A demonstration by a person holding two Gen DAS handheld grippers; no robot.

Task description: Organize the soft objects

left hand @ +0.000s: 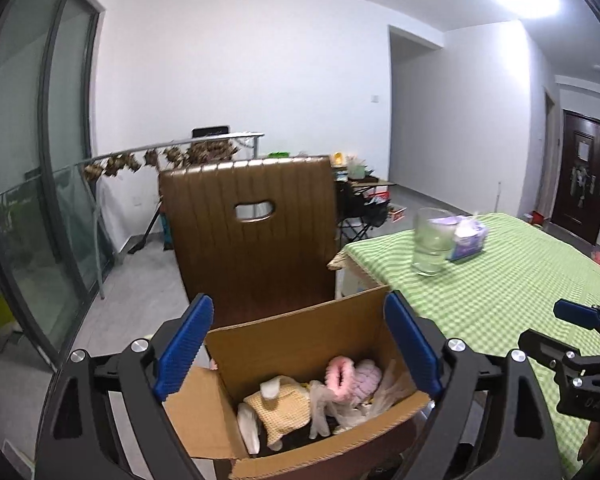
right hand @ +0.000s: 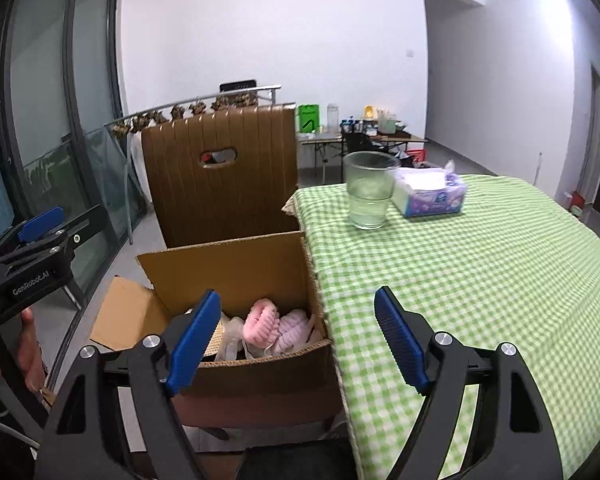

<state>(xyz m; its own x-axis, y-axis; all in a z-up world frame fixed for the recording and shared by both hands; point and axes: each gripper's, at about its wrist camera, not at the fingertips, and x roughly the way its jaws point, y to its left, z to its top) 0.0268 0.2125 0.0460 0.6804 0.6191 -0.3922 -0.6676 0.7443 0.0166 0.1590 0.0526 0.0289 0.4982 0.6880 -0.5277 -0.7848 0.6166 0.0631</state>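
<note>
An open cardboard box (left hand: 292, 340) (right hand: 228, 264) stands on a brown chair beside the table. Inside lie a pink fluffy item (left hand: 340, 376) (right hand: 260, 326), a lilac knitted one (left hand: 369, 376) (right hand: 294, 326), a yellow waffle-knit piece (left hand: 280, 408) and whitish gloves (left hand: 324, 412). My left gripper (left hand: 298, 348) hovers open above the box with nothing between its blue pads. My right gripper (right hand: 298, 340) is open too, straddling the box's right wall and the table edge. The right gripper also shows at the left wrist view's right edge (left hand: 572, 336); the left one, held by a hand, appears at far left (right hand: 40, 240).
A green checked tablecloth (right hand: 480, 280) (left hand: 500, 280) covers the table, bearing a glass of water (right hand: 370, 190) (left hand: 432, 242) and a tissue pack (right hand: 430, 196) (left hand: 468, 236). The brown chair back (left hand: 252, 232) (right hand: 220, 176) rises behind the box. Glass doors stand at left.
</note>
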